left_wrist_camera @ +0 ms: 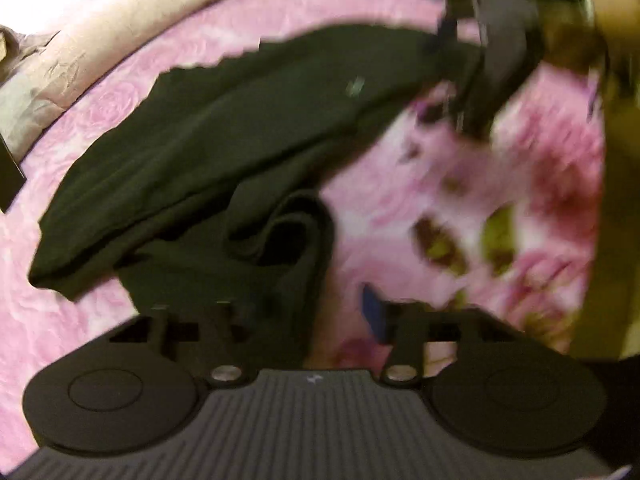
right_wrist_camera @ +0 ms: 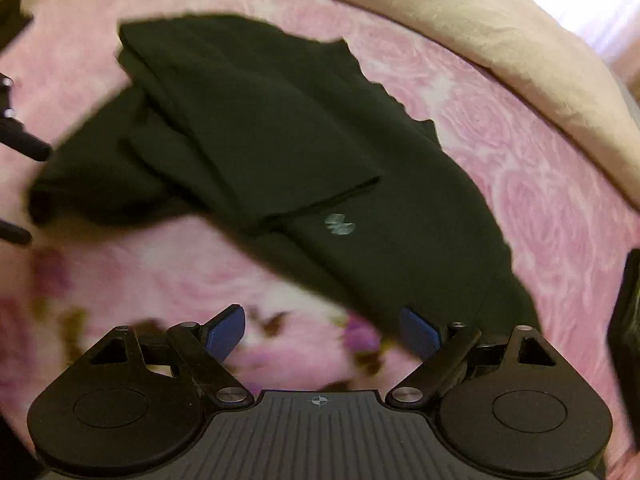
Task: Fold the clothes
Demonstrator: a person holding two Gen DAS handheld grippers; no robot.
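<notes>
A black garment (left_wrist_camera: pixel 224 136) with a small pale logo lies partly folded on a pink floral bedspread (left_wrist_camera: pixel 500 208). In the left wrist view my left gripper (left_wrist_camera: pixel 312 320) stands open, with a fold of the garment lying over its left finger; its right blue pad (left_wrist_camera: pixel 372 314) is bare. In the right wrist view the garment (right_wrist_camera: pixel 304 160) lies ahead, and my right gripper (right_wrist_camera: pixel 324 330) is open with its right pad (right_wrist_camera: pixel 420 332) at the cloth's near edge. The right gripper also shows at the top right of the left wrist view (left_wrist_camera: pixel 492 40). Both views are blurred.
A beige pillow or blanket (right_wrist_camera: pixel 500 36) runs along the far edge of the bed; it also shows in the left wrist view (left_wrist_camera: pixel 80 40). The left gripper's dark parts (right_wrist_camera: pixel 20 148) show at the left edge of the right wrist view.
</notes>
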